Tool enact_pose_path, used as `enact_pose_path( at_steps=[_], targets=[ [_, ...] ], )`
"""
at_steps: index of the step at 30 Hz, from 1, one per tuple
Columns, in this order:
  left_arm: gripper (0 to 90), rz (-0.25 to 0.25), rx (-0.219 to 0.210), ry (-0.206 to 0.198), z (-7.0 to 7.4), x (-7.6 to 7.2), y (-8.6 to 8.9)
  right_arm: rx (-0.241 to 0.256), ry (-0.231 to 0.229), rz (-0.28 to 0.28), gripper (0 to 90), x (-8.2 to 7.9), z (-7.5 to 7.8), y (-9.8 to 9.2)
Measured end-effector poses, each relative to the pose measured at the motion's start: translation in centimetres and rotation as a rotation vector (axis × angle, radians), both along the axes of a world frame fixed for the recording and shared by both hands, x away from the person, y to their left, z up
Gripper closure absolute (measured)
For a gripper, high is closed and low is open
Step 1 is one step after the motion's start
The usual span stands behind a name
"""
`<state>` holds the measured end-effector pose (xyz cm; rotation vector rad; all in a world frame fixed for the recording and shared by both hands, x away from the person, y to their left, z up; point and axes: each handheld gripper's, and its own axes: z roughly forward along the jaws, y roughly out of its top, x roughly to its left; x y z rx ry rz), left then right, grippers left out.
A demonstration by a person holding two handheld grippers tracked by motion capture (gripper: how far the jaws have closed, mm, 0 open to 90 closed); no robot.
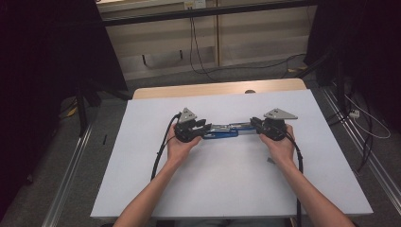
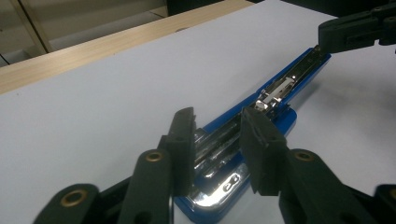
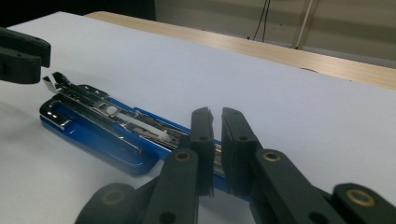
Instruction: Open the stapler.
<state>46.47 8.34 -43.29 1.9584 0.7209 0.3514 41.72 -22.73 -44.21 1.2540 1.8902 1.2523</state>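
blue stapler (image 1: pixel 222 132) lies opened flat between both tongs — left gripper (image 2: pixel 219 135) spread astride one end, right gripper (image 3: pixel 215 133) pinching the other

Overhead light, even on the white table (image 1: pixel 227 179); room edges are near black. Soft shadows under the hands. Glare on the stapler (image 2: pixel 224 184) chrome. Gripper views look soft and slightly smeared, near jaws probably out of focus.
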Motion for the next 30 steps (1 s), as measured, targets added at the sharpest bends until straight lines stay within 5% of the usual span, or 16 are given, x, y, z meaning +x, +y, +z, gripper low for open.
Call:
enact_pose_path(
  at_steps=[3,10,12,20,30],
  targets=[
    [56.0,0.016,-0.011,0.008,0.1,-0.3,0.4,0.002,0.0,0.001,80.3,-0.2,0.1,-0.1],
    [36.3,0.069,0.006,0.006,0.5,-0.8,1.5,0.033,-0.021,-0.011,56.9,-0.8,0.5,-0.5],
    [25.4,0.089,0.046,0.021,0.6,-1.1,1.7,0.034,0.0,-0.009,42.9,-0.9,0.5,-0.5],
    [9.0,0.086,0.039,-0.001,0.6,-2.3,2.2,0.054,-0.007,-0.013,14.0,-1.4,0.5,-0.5],
    [4.7,0.07,-0.016,-0.033,0.8,-4.1,4.2,0.042,-0.03,-0.041,6.5,-2.5,0.8,-0.8]
  ],
)
